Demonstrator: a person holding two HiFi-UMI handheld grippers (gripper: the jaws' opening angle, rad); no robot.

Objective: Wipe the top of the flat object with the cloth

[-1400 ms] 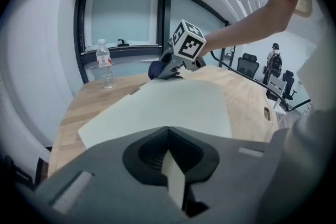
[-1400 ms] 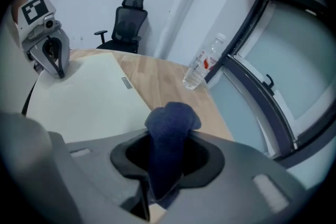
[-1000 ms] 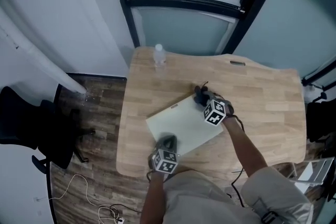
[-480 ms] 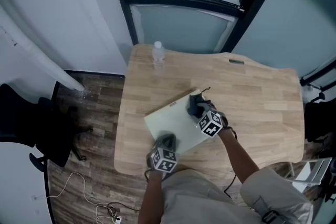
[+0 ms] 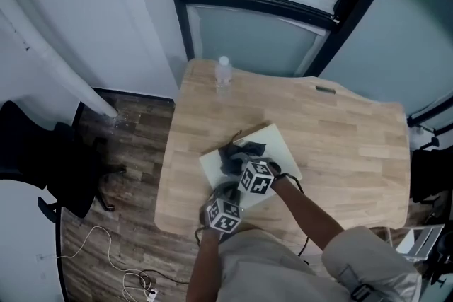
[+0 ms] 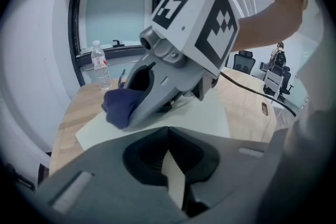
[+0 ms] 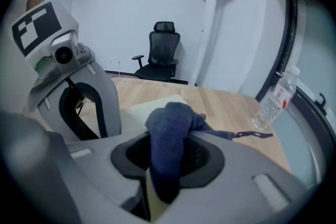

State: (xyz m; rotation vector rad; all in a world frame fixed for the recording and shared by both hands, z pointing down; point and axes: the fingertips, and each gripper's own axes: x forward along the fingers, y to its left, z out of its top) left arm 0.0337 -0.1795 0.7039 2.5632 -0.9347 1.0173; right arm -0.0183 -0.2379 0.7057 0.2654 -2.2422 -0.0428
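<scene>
A pale flat board [image 5: 277, 146] lies on the wooden table [image 5: 354, 145]. My right gripper [image 5: 238, 162] is shut on a dark blue cloth [image 5: 232, 154] and holds it down on the board's left part. In the right gripper view the cloth [image 7: 170, 134] bulges out from between the jaws, with the board [image 7: 152, 105] beyond. My left gripper [image 5: 226, 193] is shut on the board's near edge; a pale strip of the board [image 6: 173, 181] shows between its jaws. From the left gripper view the right gripper [image 6: 173, 76] and the cloth [image 6: 121, 105] sit just ahead.
A clear water bottle [image 5: 224, 71] stands at the table's far left corner, also visible as the bottle [image 7: 275, 98]. A small dark slot [image 5: 325, 89] marks the far right of the table. A black office chair [image 5: 49, 166] and cables [image 5: 120, 265] are on the floor at left.
My right gripper has dragged the cloth from the board's far right corner across to its left part, nearer to me. The left gripper has kept hold of the near edge.
</scene>
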